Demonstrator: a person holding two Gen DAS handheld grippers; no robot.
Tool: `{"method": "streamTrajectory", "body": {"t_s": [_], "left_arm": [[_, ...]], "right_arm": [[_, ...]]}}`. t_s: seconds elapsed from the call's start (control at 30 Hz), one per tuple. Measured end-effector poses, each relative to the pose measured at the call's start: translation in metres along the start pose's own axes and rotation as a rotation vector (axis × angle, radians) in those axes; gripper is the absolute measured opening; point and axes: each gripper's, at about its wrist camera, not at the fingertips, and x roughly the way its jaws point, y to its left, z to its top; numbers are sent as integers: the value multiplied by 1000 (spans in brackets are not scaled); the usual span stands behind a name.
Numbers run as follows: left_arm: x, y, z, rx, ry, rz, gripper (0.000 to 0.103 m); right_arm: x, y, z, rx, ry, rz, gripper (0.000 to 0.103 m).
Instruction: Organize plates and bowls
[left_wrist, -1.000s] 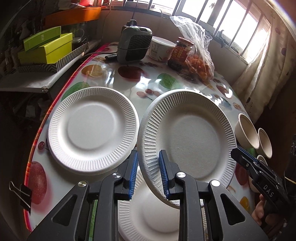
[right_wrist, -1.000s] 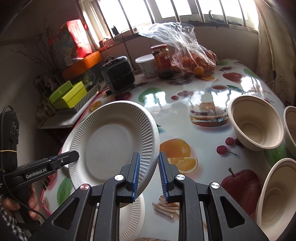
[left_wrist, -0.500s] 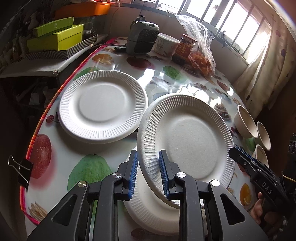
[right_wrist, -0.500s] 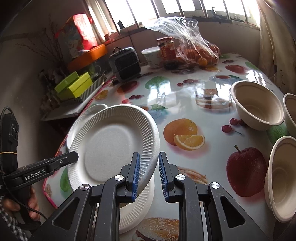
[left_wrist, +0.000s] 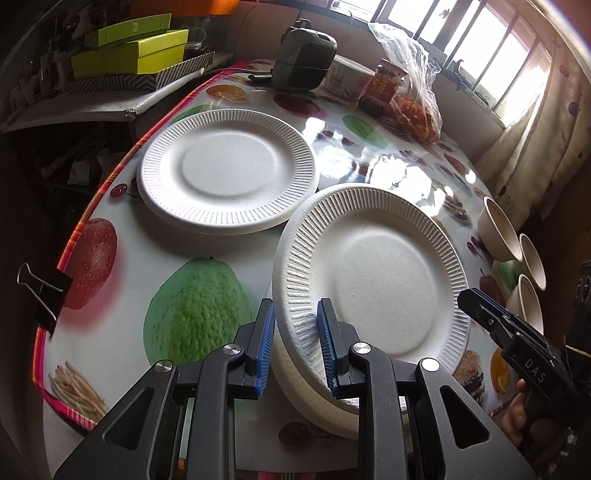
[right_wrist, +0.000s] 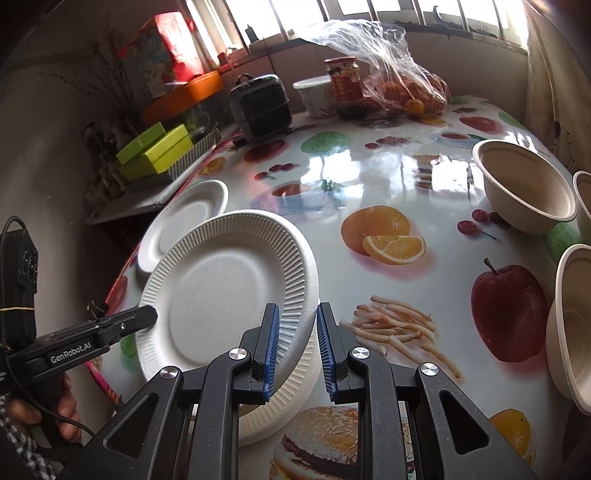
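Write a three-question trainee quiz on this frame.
1. True or false: the held plate is gripped by the left gripper alone.
2. How many bowls are in view?
3. What lies directly under the held plate? A) another plate B) a bowl C) a green box

Key: 1 false, the right gripper clamps the opposite rim; 2 three; 3 A, the lower plate.

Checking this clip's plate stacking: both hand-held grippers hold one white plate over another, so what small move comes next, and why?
Probably lower the held plate the last bit onto the plate beneath, then let go. The left hand-held gripper and right hand-held gripper pinch opposite rims, and it sits tilted just above that plate, nearly lined up.
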Motion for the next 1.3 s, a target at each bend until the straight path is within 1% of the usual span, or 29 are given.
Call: {"method": "streamTrajectory", "body": {"t_s": [0.5, 1.23, 1.3], "left_arm": [[-1, 2, -14, -4, 13, 12, 24], [2, 3, -18, -9, 22, 9, 25], [2, 3, -18, -9, 20, 7, 25]], "right_arm": [[1, 2, -11, -8, 24, -8, 21], [0, -1, -15, -6, 24, -13, 21], [-1, -3, -16, -5, 21, -17, 23]]}}
